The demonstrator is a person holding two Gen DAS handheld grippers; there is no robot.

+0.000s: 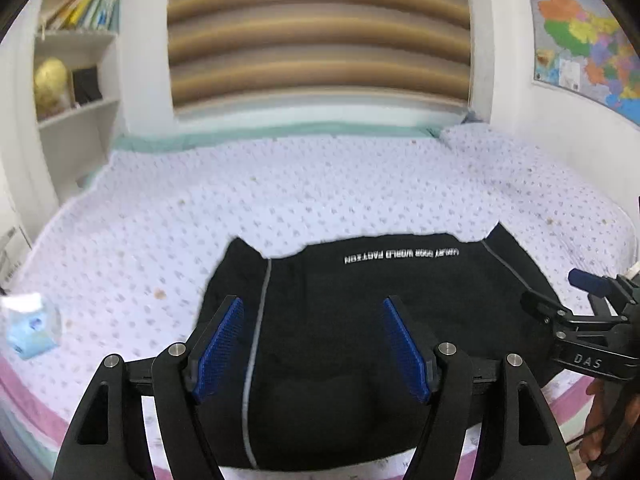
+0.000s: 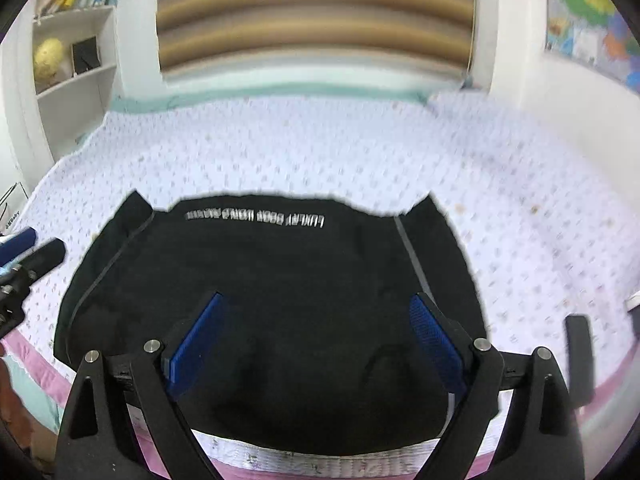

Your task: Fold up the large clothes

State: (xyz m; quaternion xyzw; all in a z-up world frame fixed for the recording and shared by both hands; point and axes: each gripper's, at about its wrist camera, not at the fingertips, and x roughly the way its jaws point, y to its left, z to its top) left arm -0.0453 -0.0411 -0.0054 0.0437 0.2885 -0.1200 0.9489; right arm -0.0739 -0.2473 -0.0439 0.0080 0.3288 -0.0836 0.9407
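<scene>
Two open grippers over a half-folded black garment

Left wrist view: the left gripper (image 1: pixel 312 340) hovers above the black garment (image 1: pixel 360 320), its blue pads spread wide apart and holding nothing. The garment lies flat on the dotted bedspread (image 1: pixel 280 184), near the bed's front edge, with grey seam lines down each side and a line of white lettering along its far edge. The right gripper (image 1: pixel 560 292) shows at the right border, beside the garment's right side. A small blue-and-white pack (image 1: pixel 30 328) sits on the bedspread well to the left.

Right wrist view: the right gripper (image 2: pixel 316 336) likewise hangs over the garment (image 2: pixel 280 280) with its jaws apart and empty. The left gripper's (image 2: pixel 36 248) fingertips poke in from the left edge, just off the cloth. This frame is somewhat blurred.

Judgement: the garment looks already folded into a compact rectangle, so the step in hand seems to be lining up for another fold. Next, each gripper would need to drop to a near corner or side edge, pinch all layers together, and carry them across without dragging the stack.
</scene>
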